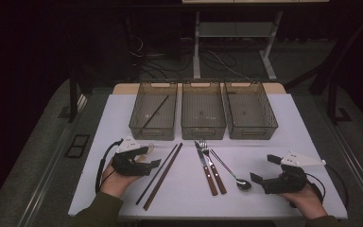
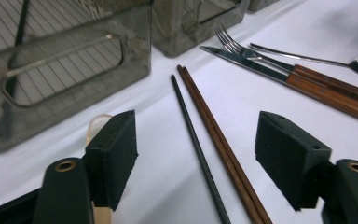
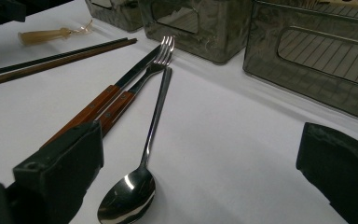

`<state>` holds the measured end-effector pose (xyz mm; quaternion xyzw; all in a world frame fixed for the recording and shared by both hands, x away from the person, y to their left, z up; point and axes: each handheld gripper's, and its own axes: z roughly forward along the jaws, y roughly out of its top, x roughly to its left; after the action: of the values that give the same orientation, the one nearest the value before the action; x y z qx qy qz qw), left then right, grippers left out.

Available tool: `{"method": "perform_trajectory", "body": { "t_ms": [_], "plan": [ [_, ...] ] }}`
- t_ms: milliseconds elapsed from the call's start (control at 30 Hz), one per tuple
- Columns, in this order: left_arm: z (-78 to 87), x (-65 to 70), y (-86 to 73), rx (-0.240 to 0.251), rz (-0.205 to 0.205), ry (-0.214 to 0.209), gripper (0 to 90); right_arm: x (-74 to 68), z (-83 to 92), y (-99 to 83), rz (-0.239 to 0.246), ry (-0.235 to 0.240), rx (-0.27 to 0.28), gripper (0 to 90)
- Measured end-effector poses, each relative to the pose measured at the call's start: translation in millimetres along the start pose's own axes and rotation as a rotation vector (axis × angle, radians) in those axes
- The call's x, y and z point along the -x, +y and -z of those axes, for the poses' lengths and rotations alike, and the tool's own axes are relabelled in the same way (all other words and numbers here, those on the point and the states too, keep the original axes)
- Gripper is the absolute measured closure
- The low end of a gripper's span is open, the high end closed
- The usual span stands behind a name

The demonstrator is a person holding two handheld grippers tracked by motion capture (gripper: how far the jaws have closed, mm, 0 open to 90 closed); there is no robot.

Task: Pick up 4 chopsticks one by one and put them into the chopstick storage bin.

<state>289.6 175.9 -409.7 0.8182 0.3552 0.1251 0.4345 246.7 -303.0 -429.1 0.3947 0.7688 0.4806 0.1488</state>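
My left gripper (image 1: 152,157) lies low over the white table (image 1: 283,137) at the front left, pointing right. In the left gripper view its jaws (image 2: 196,154) stand open on either side of a black chopstick (image 2: 193,140) and a brown chopstick (image 2: 214,135), and the pads touch neither. My right gripper (image 1: 263,169) rests at the front right, open, just right of a steel spoon (image 1: 231,171). In the right gripper view that spoon (image 3: 144,144) lies between the jaws (image 3: 200,158), untouched. A wood-handled knife (image 1: 205,166) and fork (image 1: 213,165) lie side by side at the middle.
Three clear grey bins stand in a row at the back: left (image 1: 152,131), middle (image 1: 203,131), right (image 1: 253,132). The left bin holds one black chopstick (image 1: 153,113). A small tan piece (image 3: 42,35) lies beside the left gripper. Desk legs and cables stand beyond the table.
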Motion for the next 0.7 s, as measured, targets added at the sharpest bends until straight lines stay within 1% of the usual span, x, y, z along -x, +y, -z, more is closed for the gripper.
{"method": "perform_trajectory", "body": {
  "t_ms": [133, 200, 300, 400, 467, 500, 567, 633, 700],
  "plan": [
    [3.2, 1.3, -3.3, 0.005, 0.007, 0.003, 36.1, 0.3, 0.2, 0.1, -0.001, -0.003, 0.004, 0.8],
    [4.4, 1.7, -5.7, 0.008, 0.016, -0.004, 38.6, 0.7, 0.5, 0.1, 0.000, -0.006, 0.007, 0.8],
    [5.7, 2.9, -9.5, 0.005, 0.021, -0.005, 42.8, 1.2, 0.7, 0.0, 0.000, -0.007, 0.010, 0.8],
    [7.3, 4.2, -13.7, -0.003, 0.026, -0.009, 47.8, 0.9, 0.6, 0.1, 0.000, -0.007, 0.010, 0.8],
    [8.4, 5.0, -16.6, -0.002, 0.033, -0.019, 53.5, 0.8, 0.8, 0.1, 0.000, -0.007, 0.010, 0.8],
    [8.5, 5.9, -18.1, -0.004, 0.039, -0.023, 54.6, 1.0, 0.7, 0.1, 0.000, -0.007, 0.010, 0.8],
    [7.9, 7.6, -20.6, -0.018, 0.034, -0.026, 59.5, 1.0, 0.6, 0.1, 0.001, -0.006, 0.010, 0.8],
    [5.2, 9.1, -22.5, -0.034, 0.033, -0.029, 61.2, 0.7, 0.4, 0.0, 0.002, -0.005, 0.003, 0.8],
    [1.8, 9.3, -23.8, -0.052, 0.035, -0.039, 65.0, 0.0, 0.3, 0.0, 0.000, -0.004, 0.001, 0.8]
  ]
}}
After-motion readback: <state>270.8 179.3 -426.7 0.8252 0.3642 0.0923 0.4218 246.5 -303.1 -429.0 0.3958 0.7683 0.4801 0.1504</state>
